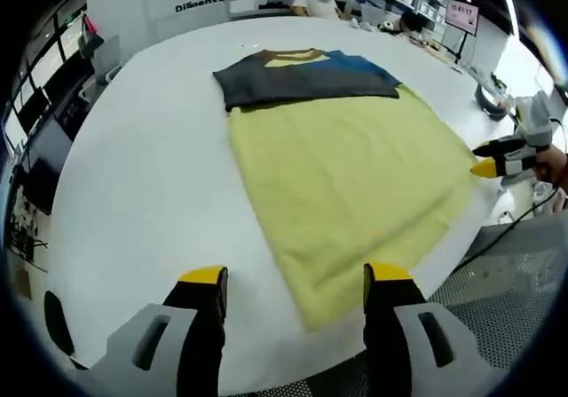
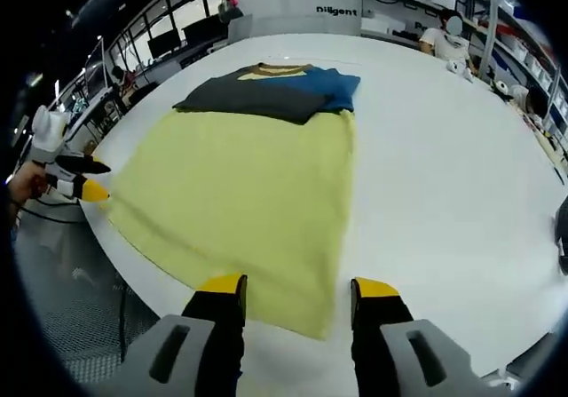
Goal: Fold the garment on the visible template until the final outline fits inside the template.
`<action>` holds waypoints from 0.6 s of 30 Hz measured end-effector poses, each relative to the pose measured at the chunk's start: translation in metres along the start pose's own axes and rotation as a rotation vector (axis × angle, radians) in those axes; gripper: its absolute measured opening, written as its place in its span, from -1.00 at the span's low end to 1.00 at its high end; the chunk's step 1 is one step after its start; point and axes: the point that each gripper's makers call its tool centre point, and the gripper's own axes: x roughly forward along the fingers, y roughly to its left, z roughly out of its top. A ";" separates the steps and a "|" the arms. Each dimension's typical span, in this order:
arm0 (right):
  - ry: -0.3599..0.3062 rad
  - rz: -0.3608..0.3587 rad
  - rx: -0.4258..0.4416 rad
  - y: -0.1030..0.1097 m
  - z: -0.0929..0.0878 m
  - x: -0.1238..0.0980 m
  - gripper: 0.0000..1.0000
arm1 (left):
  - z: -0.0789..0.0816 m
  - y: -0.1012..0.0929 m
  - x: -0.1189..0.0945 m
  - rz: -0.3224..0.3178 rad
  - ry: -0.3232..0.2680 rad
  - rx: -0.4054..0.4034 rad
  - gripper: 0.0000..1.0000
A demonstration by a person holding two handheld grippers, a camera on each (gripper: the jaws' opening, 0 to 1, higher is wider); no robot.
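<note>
The garment [image 1: 346,170] lies mid-frame on the white table [image 1: 142,166], sleeves folded across its upper part. Left gripper [image 1: 297,281] and right gripper [image 2: 297,292] hover open-jawed at the hem, probably before pinching it.

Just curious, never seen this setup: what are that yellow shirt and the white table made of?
The yellow shirt looks like soft knit cloth, probably cotton: matte, lying limp with faint wrinkles, its dark and blue sleeves folded flat. The white table looks like a smooth hard surface, perhaps laminate or plastic, with a slight sheen; I can't tell which.
</note>
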 end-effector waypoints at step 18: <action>0.030 -0.063 -0.014 -0.005 -0.008 -0.005 -0.72 | -0.018 -0.002 -0.003 0.002 0.051 -0.006 -0.21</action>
